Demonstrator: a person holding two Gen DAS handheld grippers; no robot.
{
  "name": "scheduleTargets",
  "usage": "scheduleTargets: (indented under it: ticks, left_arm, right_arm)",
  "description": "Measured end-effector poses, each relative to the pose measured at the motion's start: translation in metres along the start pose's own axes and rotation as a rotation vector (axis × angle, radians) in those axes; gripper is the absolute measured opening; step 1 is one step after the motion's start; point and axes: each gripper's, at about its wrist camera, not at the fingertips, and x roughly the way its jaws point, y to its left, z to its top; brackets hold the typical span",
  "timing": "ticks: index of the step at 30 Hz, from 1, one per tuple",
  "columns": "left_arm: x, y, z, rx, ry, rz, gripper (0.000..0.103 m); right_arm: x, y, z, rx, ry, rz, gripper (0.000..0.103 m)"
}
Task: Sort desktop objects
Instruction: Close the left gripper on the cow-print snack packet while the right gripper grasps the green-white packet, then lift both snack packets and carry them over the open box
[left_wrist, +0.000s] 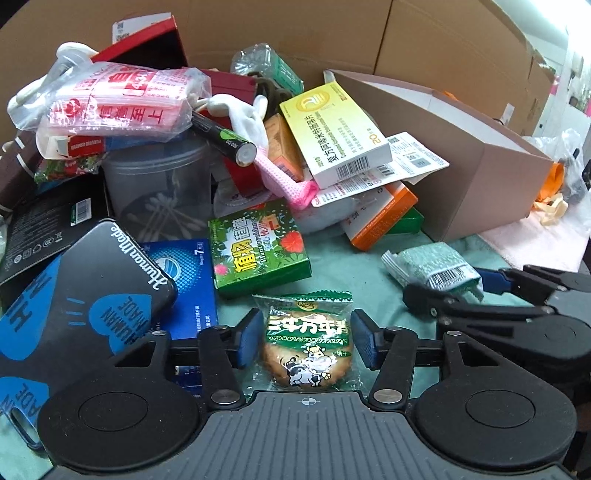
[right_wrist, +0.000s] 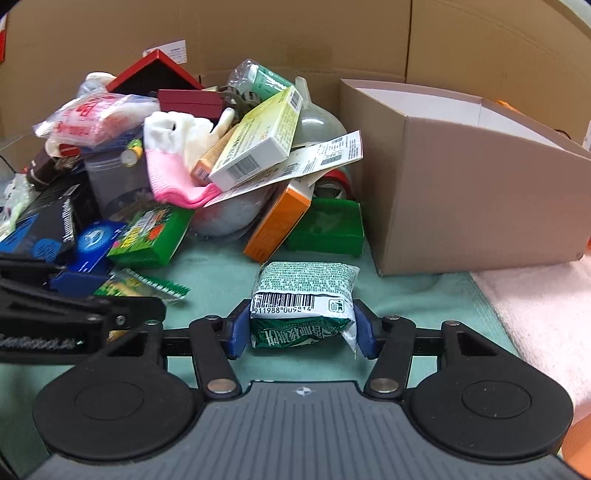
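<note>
A biscuit packet (left_wrist: 308, 347) with a green top and a cow picture lies on the green cloth (left_wrist: 369, 291). My left gripper (left_wrist: 306, 325) is shut on it, one blue pad against each side of the wrapper. To its right a small green packet with a barcode (right_wrist: 304, 288) lies flat on the cloth. My right gripper (right_wrist: 303, 328) is shut on its near end, and the wrapper is crimped at the right pad. From the right wrist view, the left gripper (right_wrist: 118, 293) shows at the left edge over the biscuit packet's serrated end (right_wrist: 151, 286).
A heap of boxes, bags, a glove and a tin fills the left and back, with a green box (left_wrist: 258, 247) and a black tin (left_wrist: 92, 295) nearest. An open brown cardboard box (right_wrist: 480, 192) stands at right, and a pink towel (right_wrist: 535, 314) lies beside it.
</note>
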Motion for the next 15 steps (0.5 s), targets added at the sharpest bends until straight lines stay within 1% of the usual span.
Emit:
scheduleTargets:
  ticks: [2, 3, 4, 6, 8, 11, 15]
  left_arm:
    - [0.000, -0.002, -0.001, 0.009, -0.003, 0.008, 0.064]
    - [0.000, -0.003, -0.001, 0.016, -0.005, 0.014, 0.055]
    - [0.000, -0.003, -0.001, 0.021, -0.007, 0.016, 0.052]
    - [-0.001, -0.002, -0.001, 0.019, -0.004, 0.013, 0.050]
    - [-0.001, -0.002, 0.000, 0.015, 0.001, 0.010, 0.050]
    - [-0.005, -0.002, 0.000, 0.008, 0.008, -0.009, 0.050]
    - [-0.020, -0.006, 0.007, 0.012, -0.011, -0.039, 0.050]
  right_arm:
    - [-0.001, -0.001, -0.004, -0.002, -0.006, -0.003, 0.064]
    - [0.001, -0.002, -0.004, 0.000, -0.005, -0.004, 0.067]
    - [0.002, -0.002, -0.004, 0.007, -0.003, -0.010, 0.072]
    - [0.004, -0.003, -0.004, 0.018, -0.005, -0.008, 0.072]
    - [0.003, -0.004, -0.004, 0.024, -0.005, 0.007, 0.062]
    - [-0.001, -0.005, -0.004, 0.022, 0.001, 0.009, 0.060]
    - [-0.018, -0.012, -0.004, 0.037, 0.001, 0.041, 0.059]
